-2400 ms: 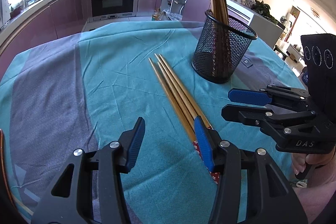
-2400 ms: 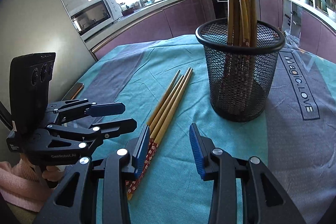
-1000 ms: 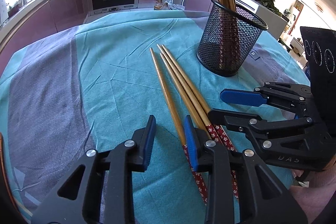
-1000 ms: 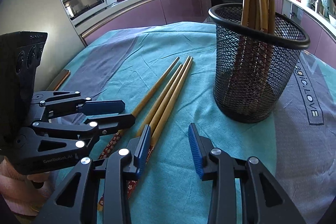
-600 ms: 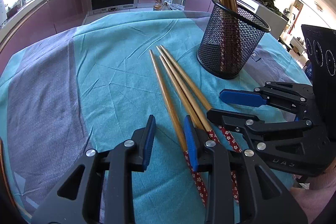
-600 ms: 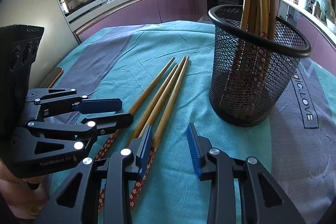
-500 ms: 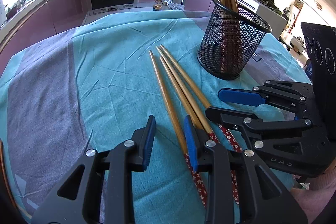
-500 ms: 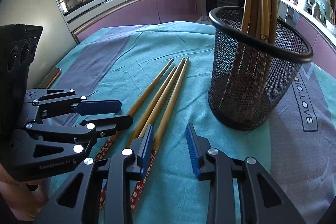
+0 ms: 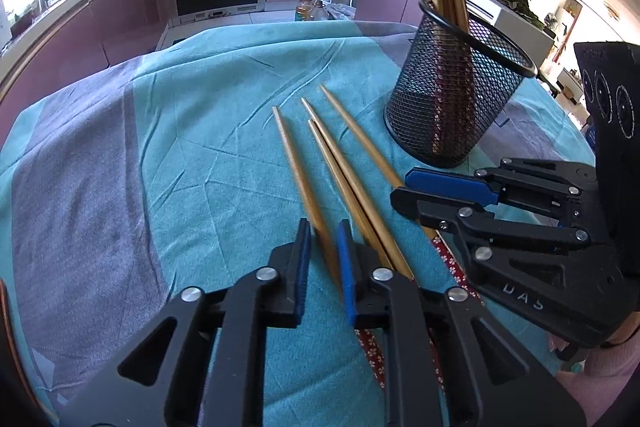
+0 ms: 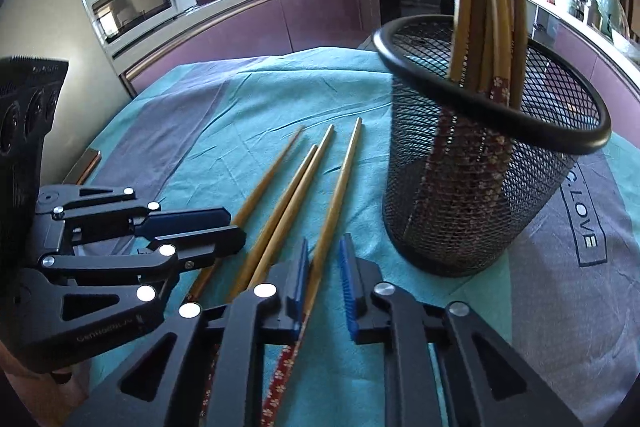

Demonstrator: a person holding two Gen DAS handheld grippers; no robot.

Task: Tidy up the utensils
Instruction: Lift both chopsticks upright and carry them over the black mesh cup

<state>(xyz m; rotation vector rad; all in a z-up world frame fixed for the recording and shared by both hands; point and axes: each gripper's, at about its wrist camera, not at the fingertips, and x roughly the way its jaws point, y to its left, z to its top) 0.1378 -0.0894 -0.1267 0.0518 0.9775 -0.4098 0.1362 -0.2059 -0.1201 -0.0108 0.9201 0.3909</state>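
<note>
Teal cloth (image 9: pixel 224 155) covers the table under both your grippers. Your left gripper (image 9: pixel 322 259) is closing on the leftmost chopstick (image 9: pixel 298 171), which lies between its jaws; your right gripper (image 10: pixel 324 279) is closing on the rightmost chopstick (image 10: pixel 340 179), also between its jaws. I judge neither lifted yet. Between your grippers lie 2 more chopsticks (image 9: pixel 340 171), side by side. All 4 are slim pale wood, with red flowered ends nearest you. Beyond your right gripper stands the mesh cup (image 10: pixel 472 187), already holding several chopsticks upright. So part is done; these 4 remain.
</note>
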